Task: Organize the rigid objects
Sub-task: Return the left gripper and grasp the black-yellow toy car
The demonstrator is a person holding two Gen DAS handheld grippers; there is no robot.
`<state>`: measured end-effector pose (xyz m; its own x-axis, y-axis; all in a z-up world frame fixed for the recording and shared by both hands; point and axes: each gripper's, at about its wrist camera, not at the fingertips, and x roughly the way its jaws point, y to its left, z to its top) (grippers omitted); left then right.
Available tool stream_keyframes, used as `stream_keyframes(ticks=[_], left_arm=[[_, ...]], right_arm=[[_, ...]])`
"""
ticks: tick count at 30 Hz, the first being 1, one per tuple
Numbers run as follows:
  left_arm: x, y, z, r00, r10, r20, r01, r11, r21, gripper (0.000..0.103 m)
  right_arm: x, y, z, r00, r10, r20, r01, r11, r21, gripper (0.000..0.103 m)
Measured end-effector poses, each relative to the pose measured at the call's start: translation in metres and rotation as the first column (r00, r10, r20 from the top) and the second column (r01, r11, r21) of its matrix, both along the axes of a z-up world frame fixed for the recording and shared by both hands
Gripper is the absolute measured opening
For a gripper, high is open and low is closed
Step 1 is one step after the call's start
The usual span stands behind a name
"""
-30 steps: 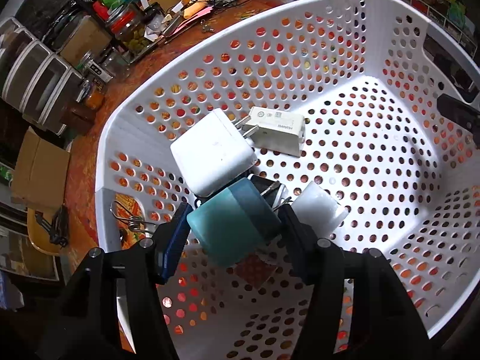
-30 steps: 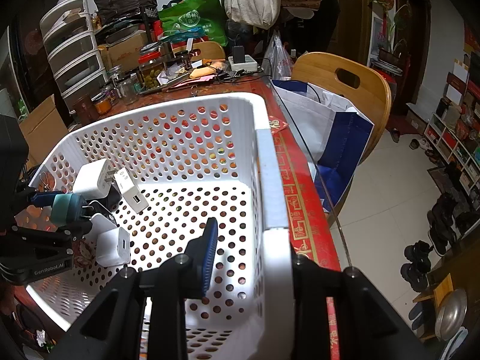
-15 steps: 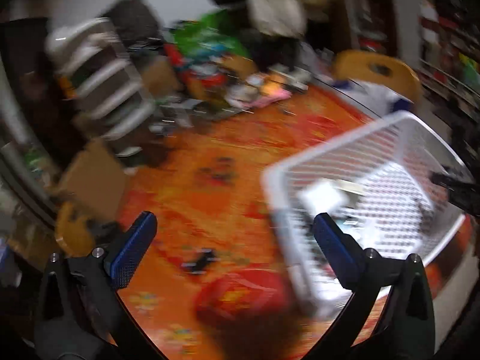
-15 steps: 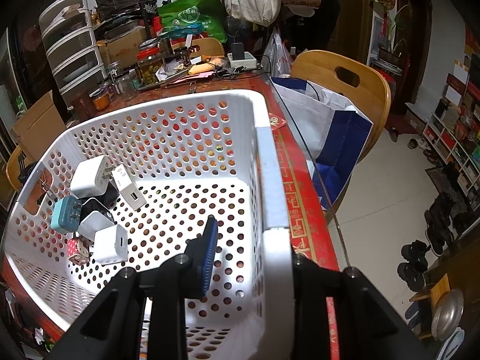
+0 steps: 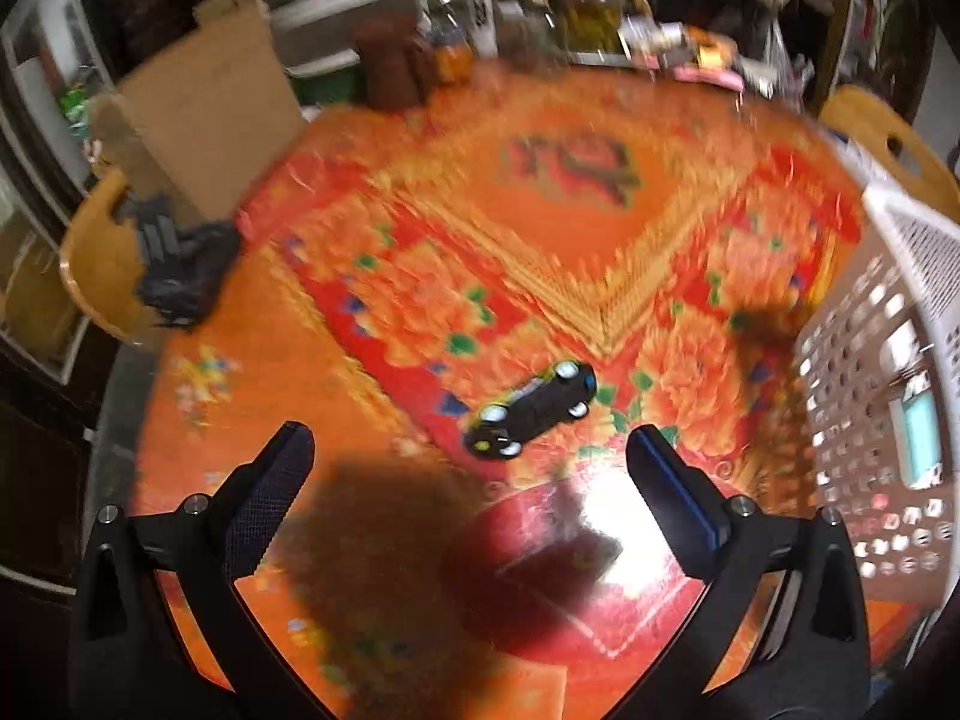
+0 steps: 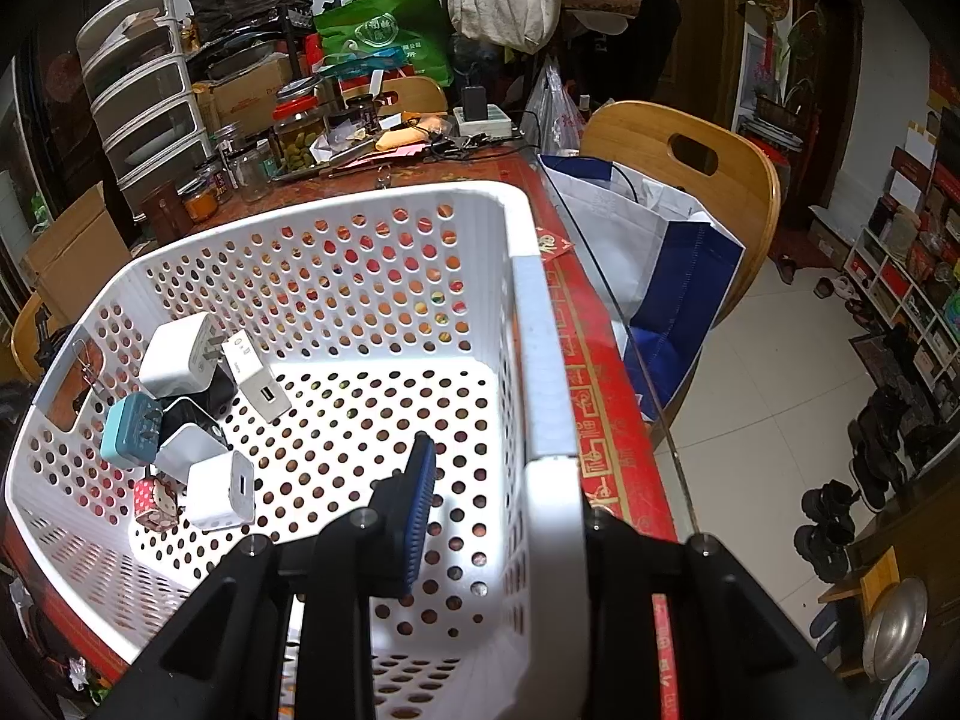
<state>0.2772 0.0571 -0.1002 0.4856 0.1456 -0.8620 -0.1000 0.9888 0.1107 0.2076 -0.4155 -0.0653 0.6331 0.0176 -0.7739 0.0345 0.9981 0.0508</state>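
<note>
The left gripper (image 5: 468, 462) is hanging over the orange flowered tabletop (image 5: 420, 300) with its jaws spread wide and nothing between them. A small black toy car (image 5: 531, 408) is lying on the tabletop just ahead of the jaws, roughly centred on the gap but a little toward the right-hand jaw, and set at a slant to them; it is touching neither jaw. The white perforated basket (image 5: 870, 360) is sitting at the right edge of the left wrist view, well to the side of the jaws. That view is smeared with motion blur.

The right gripper (image 6: 498, 498) is straddling the near right wall of the basket (image 6: 540, 360), one blue-padded jaw inside and the other outside, closed onto the wall. Inside, at the far left corner, the chargers are lying in a cluster: a teal charger (image 6: 129, 429) beside a black one (image 6: 198, 402), two white cubes (image 6: 177, 354) (image 6: 222, 492), a white flat adapter (image 6: 258, 381) with its USB port showing, and a pink patterned block (image 6: 156, 501) near the wall.

A second ago the left jaws were inside the basket, closed on the teal charger above the pile; now that charger is resting among the others and the left gripper is swinging away over open tabletop, jaws wide, facing the toy car. Half a second ago the car was only a dark blur far ahead; it is now lying close in front of the jaws. The right gripper is keeping the same grip on the basket wall throughout.
</note>
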Motion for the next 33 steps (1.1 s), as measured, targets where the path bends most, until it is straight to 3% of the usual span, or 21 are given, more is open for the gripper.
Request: stream_keyframes(ticks=[9, 16, 19, 21, 25, 29, 33], left_arm=[[0.039, -0.032, -0.05, 0.995, 0.035, -0.089, -0.034, 0.999, 0.012, 0.103], [0.045, -0.024, -0.053, 0.996, 0.049, -0.075, -0.054, 0.996, -0.064, 0.101], [0.045, -0.023, -0.052, 0.997, 0.039, -0.064, -0.046, 0.993, -0.112, 0.085], [0.044, -0.025, -0.047, 0.998, 0.036, -0.046, -0.042, 0.992, -0.117, 0.06], [0.043, -0.032, -0.045, 0.999, 0.036, -0.033, -0.038, 0.998, -0.057, 0.06], [0.038, -0.034, -0.042, 0.999, 0.024, -0.024, -0.026, 0.997, -0.07, 0.06], [0.026, -0.032, -0.024, 0.997, 0.051, 0.053, -0.05, 0.999, -0.01, 0.06]], right_arm=[[-0.001, -0.001, -0.001, 1.0, -0.003, 0.002, 0.003, 1.0, 0.003, 0.029], [-0.002, -0.001, 0.0, 1.0, 0.002, 0.008, -0.002, 1.0, 0.006, 0.029], [-0.002, -0.001, 0.0, 1.0, 0.003, 0.01, -0.003, 1.0, 0.005, 0.029], [-0.002, -0.001, 0.0, 1.0, 0.002, 0.01, -0.002, 1.0, 0.006, 0.029], [-0.002, -0.001, 0.0, 1.0, 0.003, 0.01, -0.003, 1.0, 0.006, 0.029], [-0.002, -0.001, 0.0, 1.0, 0.002, 0.01, -0.002, 1.0, 0.006, 0.029], [-0.002, -0.001, 0.0, 1.0, 0.002, 0.01, -0.002, 1.0, 0.006, 0.029]])
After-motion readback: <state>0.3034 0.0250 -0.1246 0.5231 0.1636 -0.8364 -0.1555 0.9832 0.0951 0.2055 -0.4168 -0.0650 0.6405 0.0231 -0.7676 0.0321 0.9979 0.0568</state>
